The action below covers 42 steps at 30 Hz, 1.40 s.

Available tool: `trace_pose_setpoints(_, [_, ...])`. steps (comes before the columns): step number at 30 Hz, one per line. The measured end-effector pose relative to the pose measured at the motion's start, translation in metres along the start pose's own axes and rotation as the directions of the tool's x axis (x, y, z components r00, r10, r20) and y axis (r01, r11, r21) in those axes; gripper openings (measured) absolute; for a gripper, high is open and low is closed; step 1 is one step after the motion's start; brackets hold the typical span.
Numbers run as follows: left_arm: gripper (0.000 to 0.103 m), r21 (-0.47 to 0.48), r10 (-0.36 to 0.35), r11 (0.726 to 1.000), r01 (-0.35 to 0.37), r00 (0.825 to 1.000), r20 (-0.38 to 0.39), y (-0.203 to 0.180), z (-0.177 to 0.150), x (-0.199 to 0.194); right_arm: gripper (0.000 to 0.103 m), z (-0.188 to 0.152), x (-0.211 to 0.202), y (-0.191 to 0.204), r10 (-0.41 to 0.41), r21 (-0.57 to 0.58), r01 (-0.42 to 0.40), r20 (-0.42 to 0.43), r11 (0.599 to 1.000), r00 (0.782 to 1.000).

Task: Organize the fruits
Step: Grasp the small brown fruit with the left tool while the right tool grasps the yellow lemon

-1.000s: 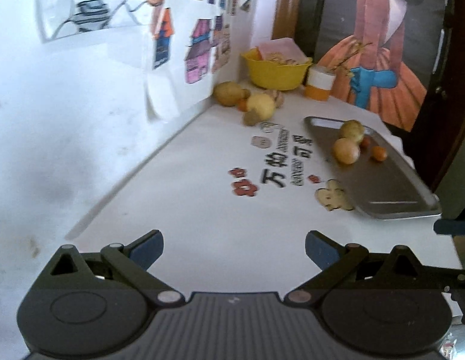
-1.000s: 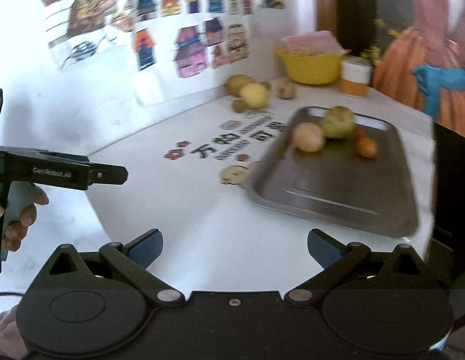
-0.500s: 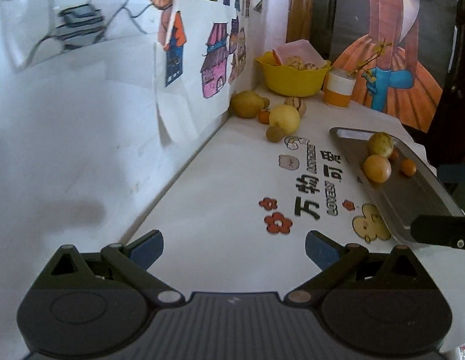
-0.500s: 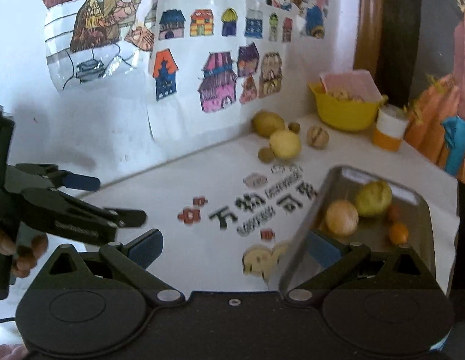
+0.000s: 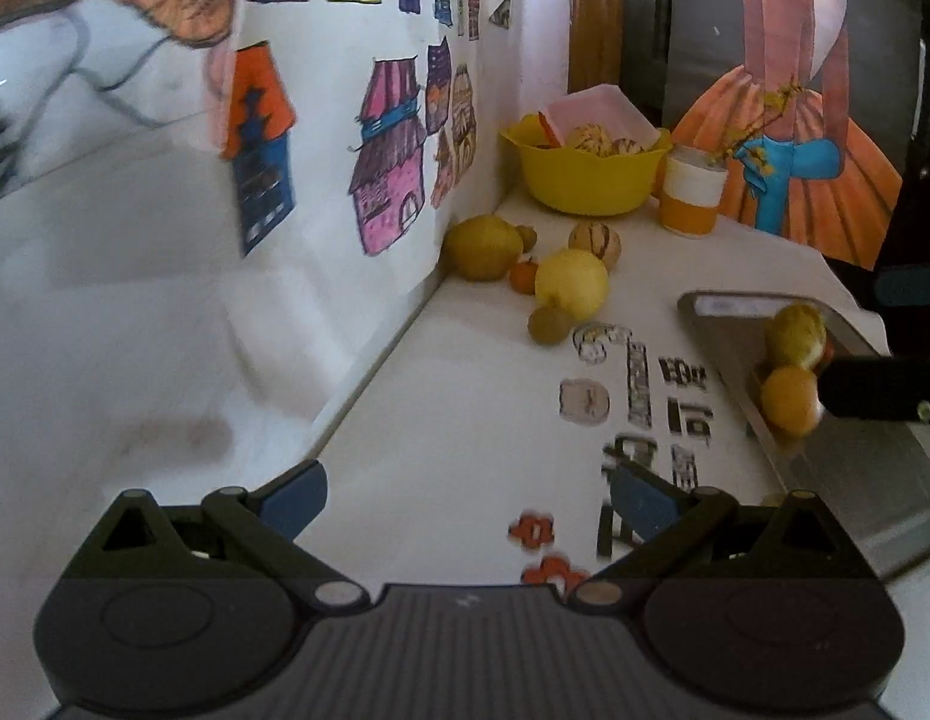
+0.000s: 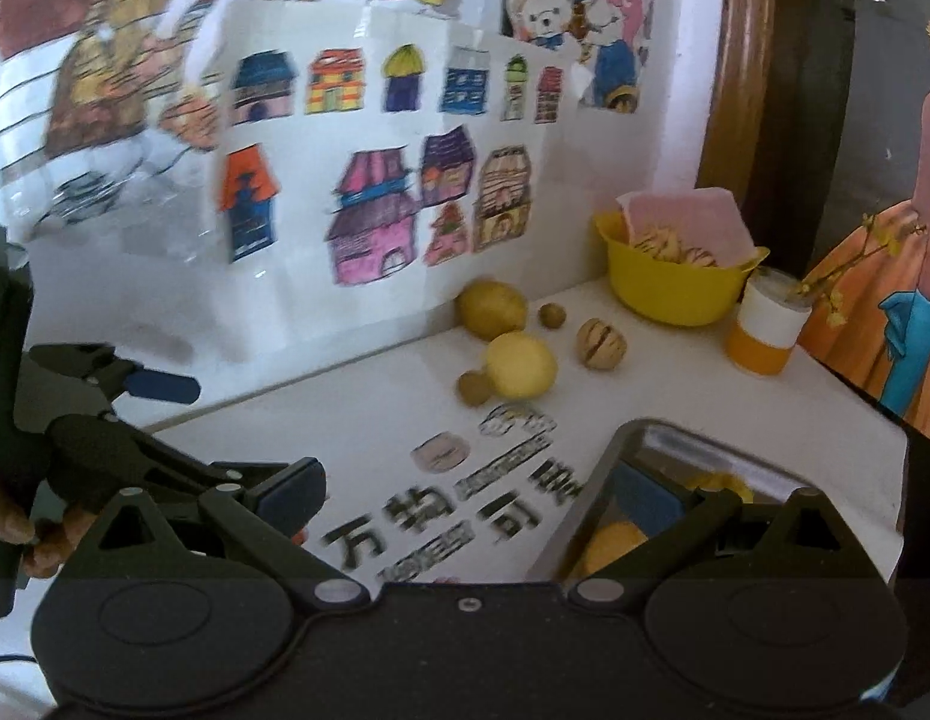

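Loose fruit lies by the wall: a round yellow fruit (image 5: pixel 572 284) (image 6: pixel 521 365), a brownish-yellow fruit (image 5: pixel 482 248) (image 6: pixel 491 308), a small orange (image 5: pixel 523 276), a small brown fruit (image 5: pixel 549 324) (image 6: pixel 474 387) and a striped nut-like one (image 5: pixel 594 240) (image 6: pixel 601 343). The metal tray (image 5: pixel 873 480) (image 6: pixel 675 444) holds an orange (image 5: pixel 789 399) and a yellow-green fruit (image 5: pixel 798 336). My left gripper (image 5: pixel 468 498) is open and empty over the white table, short of the pile. My right gripper (image 6: pixel 468 492) is open and empty, its right finger over the tray's near left corner.
A yellow bowl (image 5: pixel 585 180) (image 6: pixel 675 288) with striped fruit and a pink lid stands at the back beside an orange-and-white cup (image 5: pixel 690 198) (image 6: pixel 765 330). A wall with drawings runs along the left. A hand (image 6: pixel 21 534) holds the left gripper.
Both grippers have moved forward toward the fruit pile by the wall, which now looks larger. The right gripper has come over the tray's near corner. Both stay open.
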<state>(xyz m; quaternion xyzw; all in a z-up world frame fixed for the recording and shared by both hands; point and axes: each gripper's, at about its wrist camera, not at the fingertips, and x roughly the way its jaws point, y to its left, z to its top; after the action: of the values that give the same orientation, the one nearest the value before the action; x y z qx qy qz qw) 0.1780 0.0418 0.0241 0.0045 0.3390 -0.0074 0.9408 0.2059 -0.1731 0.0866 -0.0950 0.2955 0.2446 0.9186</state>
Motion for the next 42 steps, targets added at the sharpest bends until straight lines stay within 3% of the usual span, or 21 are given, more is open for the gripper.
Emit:
trace_pose_setpoints(7, [0.102, 0.033, -0.066, 0.997, 0.065, 0.997, 0.036, -0.017, 0.026, 0.043, 0.102, 0.021, 0.058, -0.048, 0.044, 0.103, -0.043, -0.005, 0.994, 0.999])
trace_pose_setpoints(18, [0.101, 0.051, -0.056, 0.997, 0.055, 0.998, 0.029, -0.027, 0.051, 0.104, 0.095, 0.047, 0.162, -0.077, 0.135, 0.182, -0.120, -0.076, 0.976, 0.988])
trace_pose_setpoints(29, [0.078, 0.004, -0.097, 0.995, 0.097, 0.995, 0.025, -0.021, 0.055, 0.138, 0.075, 0.048, 0.213, -0.086, 0.216, 0.274, -0.177, -0.119, 0.945, 0.969])
trace_pose_setpoints(42, [0.032, 0.002, -0.130, 0.992, 0.130, 0.991, 0.013, -0.025, 0.055, 0.143, 0.065, 0.045, 0.225, -0.080, 0.224, 0.294, -0.178, -0.130, 0.939, 0.966])
